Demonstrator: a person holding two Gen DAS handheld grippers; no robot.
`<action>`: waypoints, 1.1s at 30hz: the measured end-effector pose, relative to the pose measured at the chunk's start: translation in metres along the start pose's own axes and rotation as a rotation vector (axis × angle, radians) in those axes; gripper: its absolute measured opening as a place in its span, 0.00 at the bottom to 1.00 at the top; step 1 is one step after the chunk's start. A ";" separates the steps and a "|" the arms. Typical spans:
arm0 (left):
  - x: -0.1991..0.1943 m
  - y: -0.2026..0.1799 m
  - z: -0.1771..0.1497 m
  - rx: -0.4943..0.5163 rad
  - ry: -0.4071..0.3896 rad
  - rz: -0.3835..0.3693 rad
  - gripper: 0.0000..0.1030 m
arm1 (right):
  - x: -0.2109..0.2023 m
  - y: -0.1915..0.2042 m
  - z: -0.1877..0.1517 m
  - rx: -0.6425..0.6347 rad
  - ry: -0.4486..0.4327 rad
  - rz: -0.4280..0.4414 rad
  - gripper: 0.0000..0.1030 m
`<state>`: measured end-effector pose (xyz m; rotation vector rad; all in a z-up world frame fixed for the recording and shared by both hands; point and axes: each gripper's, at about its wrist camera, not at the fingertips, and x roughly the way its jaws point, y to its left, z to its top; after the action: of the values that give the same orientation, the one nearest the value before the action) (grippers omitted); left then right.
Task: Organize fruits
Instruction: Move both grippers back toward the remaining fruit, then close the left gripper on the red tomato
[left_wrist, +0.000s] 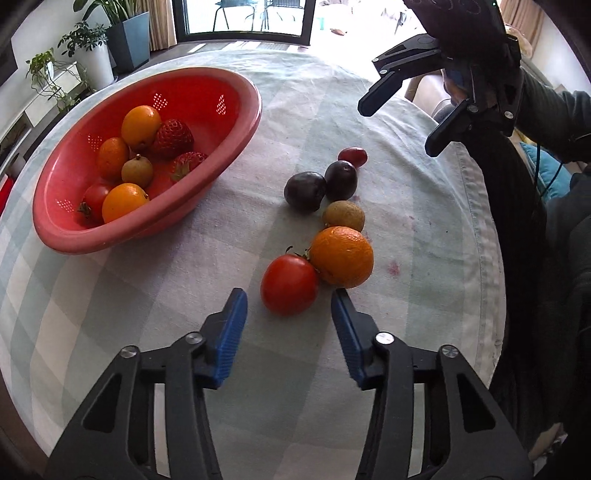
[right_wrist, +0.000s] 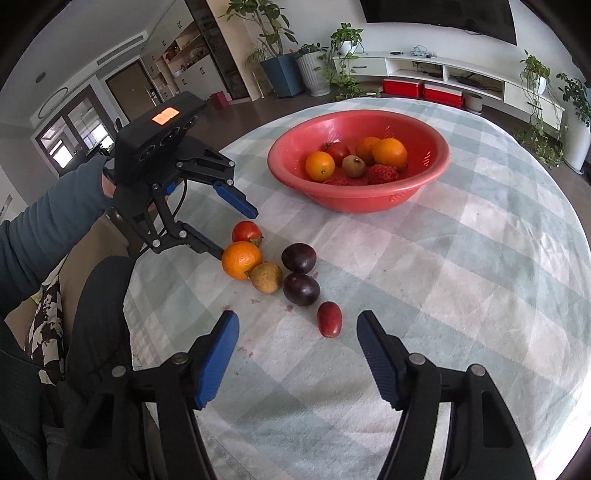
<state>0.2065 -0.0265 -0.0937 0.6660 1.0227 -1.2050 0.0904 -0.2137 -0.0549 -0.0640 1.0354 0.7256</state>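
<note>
Red and round, the tomato sits on the checked cloth well apart from the pink bowl, touching the orange, and the left gripper has its blue fingers partly apart on either side of it, not pressing it. Past the orange, away from the bowl, lie a small brown fruit, two dark plums and a little red fruit. The right gripper is spread wider around that little red fruit, holding nothing.
</note>
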 end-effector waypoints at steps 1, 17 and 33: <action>0.002 0.000 0.000 0.005 -0.002 0.004 0.42 | 0.002 0.000 0.000 -0.005 0.008 0.001 0.65; 0.006 0.001 0.007 0.035 -0.006 0.003 0.39 | 0.024 -0.001 0.002 -0.077 0.102 -0.020 0.56; 0.013 -0.011 0.004 0.024 -0.002 0.067 0.32 | 0.048 -0.005 0.008 -0.112 0.150 -0.074 0.39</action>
<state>0.1972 -0.0382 -0.1023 0.7130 0.9783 -1.1610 0.1134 -0.1897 -0.0903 -0.2552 1.1288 0.7185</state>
